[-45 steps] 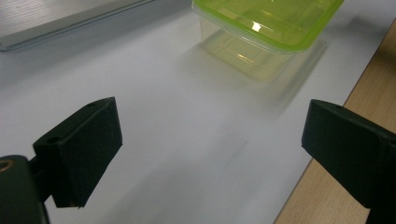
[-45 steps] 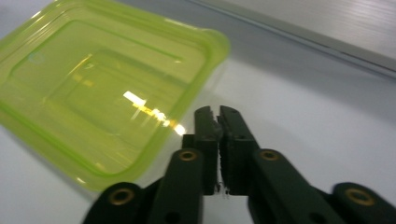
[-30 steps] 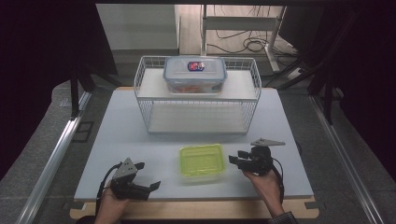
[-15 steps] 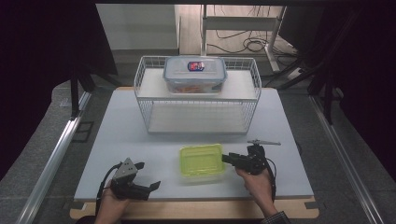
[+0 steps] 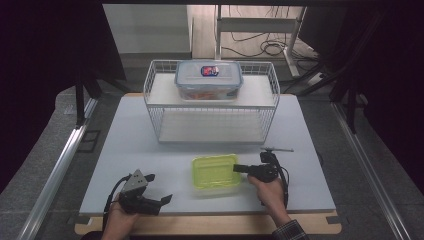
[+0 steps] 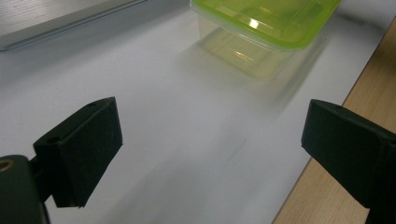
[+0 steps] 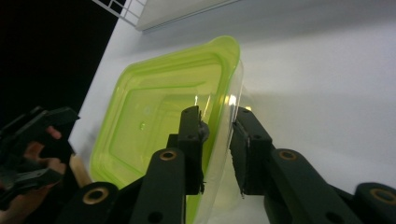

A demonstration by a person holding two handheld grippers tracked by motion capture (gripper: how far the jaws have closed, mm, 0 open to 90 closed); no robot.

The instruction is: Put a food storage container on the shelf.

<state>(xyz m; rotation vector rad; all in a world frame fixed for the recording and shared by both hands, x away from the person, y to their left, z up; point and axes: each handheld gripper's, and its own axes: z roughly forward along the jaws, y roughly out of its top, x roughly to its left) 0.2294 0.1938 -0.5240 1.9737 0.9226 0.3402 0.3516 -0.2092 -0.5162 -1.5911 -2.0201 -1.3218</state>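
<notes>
Right gripper view, translucent lime rectangular container [image 7: 159,121], glossy ridged lid

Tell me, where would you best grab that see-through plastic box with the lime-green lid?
Probably by the rim of the see-through plastic box with the lime-green lid, from its right side. The lip overhangs the wall there, thin enough for two jaws to straddle. The right gripper already has one jaw over the lid and one outside the wall.
</notes>
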